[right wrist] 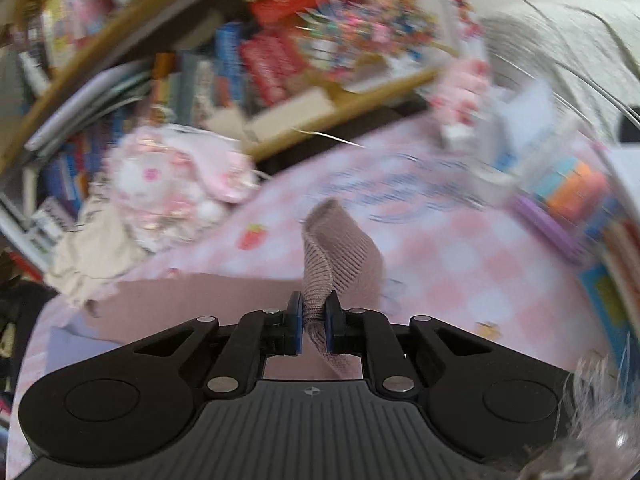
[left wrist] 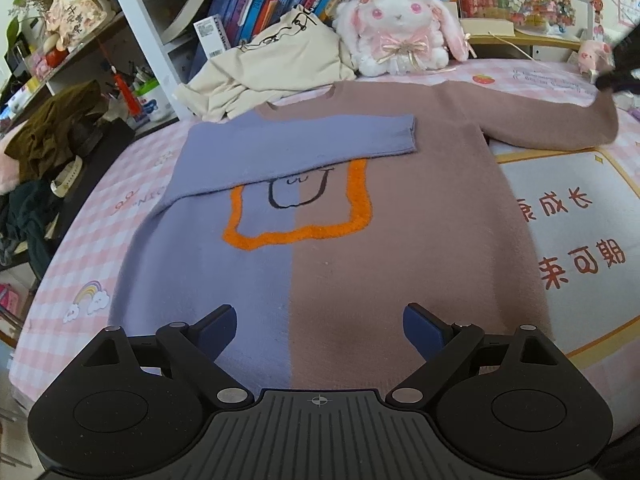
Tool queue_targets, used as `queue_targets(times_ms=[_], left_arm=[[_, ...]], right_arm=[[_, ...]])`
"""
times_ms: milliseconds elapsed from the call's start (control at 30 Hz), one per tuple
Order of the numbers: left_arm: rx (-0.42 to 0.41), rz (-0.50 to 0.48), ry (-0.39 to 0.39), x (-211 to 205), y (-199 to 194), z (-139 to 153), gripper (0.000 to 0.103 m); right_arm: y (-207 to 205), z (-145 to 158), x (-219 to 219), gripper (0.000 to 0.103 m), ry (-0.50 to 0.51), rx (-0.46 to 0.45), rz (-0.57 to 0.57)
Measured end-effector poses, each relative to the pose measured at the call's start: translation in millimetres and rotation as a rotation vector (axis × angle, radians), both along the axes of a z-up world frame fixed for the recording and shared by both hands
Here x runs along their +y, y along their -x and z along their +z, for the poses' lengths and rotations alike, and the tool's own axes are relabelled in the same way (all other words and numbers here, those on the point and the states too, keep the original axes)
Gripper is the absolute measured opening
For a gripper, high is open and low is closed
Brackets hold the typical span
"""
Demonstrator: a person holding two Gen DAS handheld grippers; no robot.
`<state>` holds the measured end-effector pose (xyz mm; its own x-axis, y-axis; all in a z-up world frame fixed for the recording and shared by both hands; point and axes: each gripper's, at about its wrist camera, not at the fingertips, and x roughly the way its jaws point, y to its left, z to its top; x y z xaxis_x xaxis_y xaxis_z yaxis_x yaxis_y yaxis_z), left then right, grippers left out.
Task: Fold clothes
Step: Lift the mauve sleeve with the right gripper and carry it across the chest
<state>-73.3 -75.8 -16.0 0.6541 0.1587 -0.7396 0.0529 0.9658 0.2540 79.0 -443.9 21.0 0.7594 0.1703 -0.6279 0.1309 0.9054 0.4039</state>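
I have the sweater [left wrist: 340, 216] lying flat on the bed [left wrist: 68, 264], front up, spread across the middle of the pink checked cover with its hem toward the near edge and its neckline toward the far edge. It is half lilac, half dusty mauve, with an orange outline [left wrist: 296, 216] stitched over the chest. The lilac sleeve [left wrist: 304, 140] is folded in and lies across the chest, its cuff ending near the middle seam. The mauve sleeve [left wrist: 552, 120] stretches out toward the bed's far right corner.

My left gripper [left wrist: 319, 330] hangs just above the hem at the near edge — fingers spread wide, nothing between them.

My right gripper [right wrist: 312, 322] is clenched on the mauve sleeve's cuff [right wrist: 336, 248]; the ribbed knit stands up between the blue pads [right wrist: 295, 320] and curls over above them. That view is smeared with motion, so I can only say the cuff seems lifted clear of the cover.

Along the far edge sit a plush rabbit [left wrist: 400, 28] and a crumpled cream garment [left wrist: 272, 68] — both beyond the neckline, with a bookshelf [left wrist: 280, 4] behind them.
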Motion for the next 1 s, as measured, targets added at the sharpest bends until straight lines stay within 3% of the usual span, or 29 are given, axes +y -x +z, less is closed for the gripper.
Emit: queue_targets(times_ms=[500, 733, 1000], left_arm=[[-0.121, -0.106, 0.021, 89, 2, 20, 0.092], [-0.162, -0.184, 0.009, 128, 5, 22, 0.092], [-0.180, -0.185, 0.052, 171, 4, 21, 0.092]], right_arm=[[-37, 64, 173, 0.010, 0.035, -0.150, 0.205], [-46, 75, 249, 0.010, 0.049, -0.164, 0.249], [-52, 77, 327, 0.010, 0.072, -0.172, 0.316]])
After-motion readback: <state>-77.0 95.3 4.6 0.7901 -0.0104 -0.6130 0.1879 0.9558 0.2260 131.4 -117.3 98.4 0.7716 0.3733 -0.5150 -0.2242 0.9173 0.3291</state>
